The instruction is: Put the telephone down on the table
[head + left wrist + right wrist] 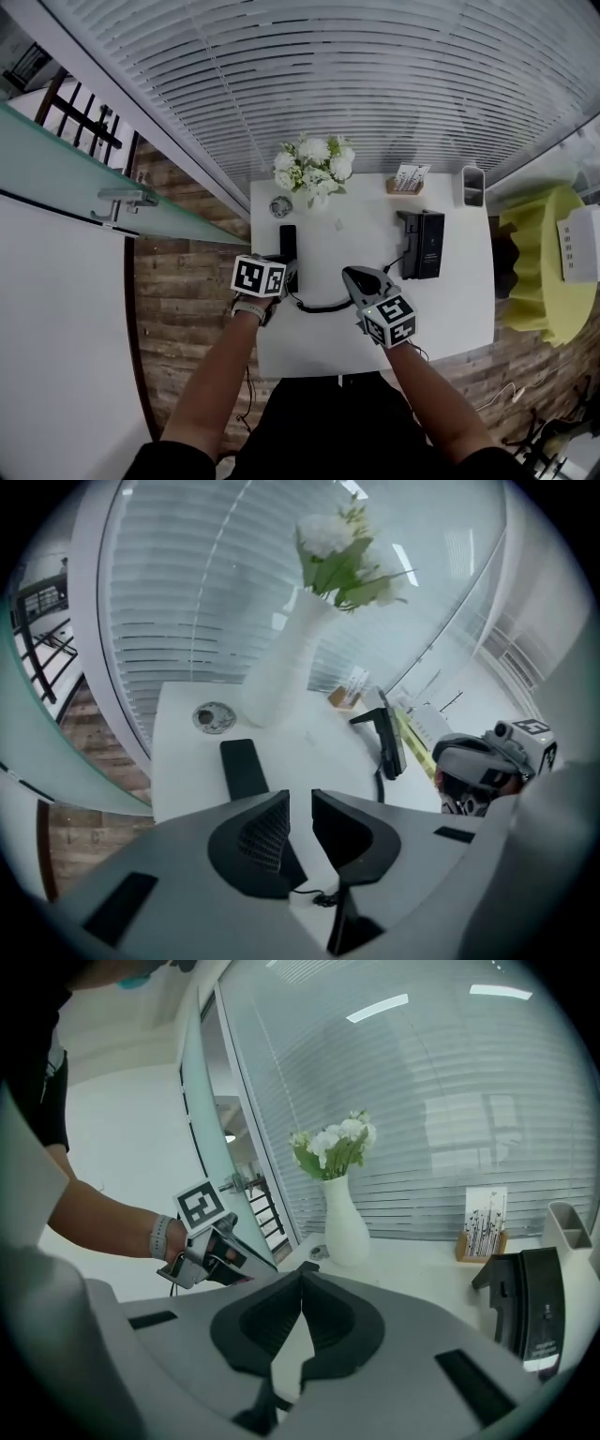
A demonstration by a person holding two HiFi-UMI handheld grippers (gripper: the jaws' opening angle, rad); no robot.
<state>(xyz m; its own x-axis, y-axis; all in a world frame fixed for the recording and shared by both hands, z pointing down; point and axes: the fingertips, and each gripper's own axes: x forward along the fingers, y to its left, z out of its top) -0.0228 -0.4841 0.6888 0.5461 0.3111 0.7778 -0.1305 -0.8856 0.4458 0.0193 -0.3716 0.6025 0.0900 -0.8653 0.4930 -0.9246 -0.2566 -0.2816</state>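
Observation:
The black telephone handset (287,240) lies flat on the white table (450,319), near its left edge; in the left gripper view the handset (244,768) is on the tabletop just beyond the jaws. A coiled cord (319,306) runs from it toward the black telephone base (424,244). My left gripper (286,272) hovers right behind the handset, open, and the narrow gap between its jaws (300,803) holds nothing. My right gripper (351,276) is above the table's middle front, shut, its tips meeting on nothing (300,1277).
A white vase of flowers (314,169) and a small round dish (280,206) stand at the table's far edge. A card holder (408,180) and a white container (472,186) are at the far right. A yellow chair (539,267) is beside the table.

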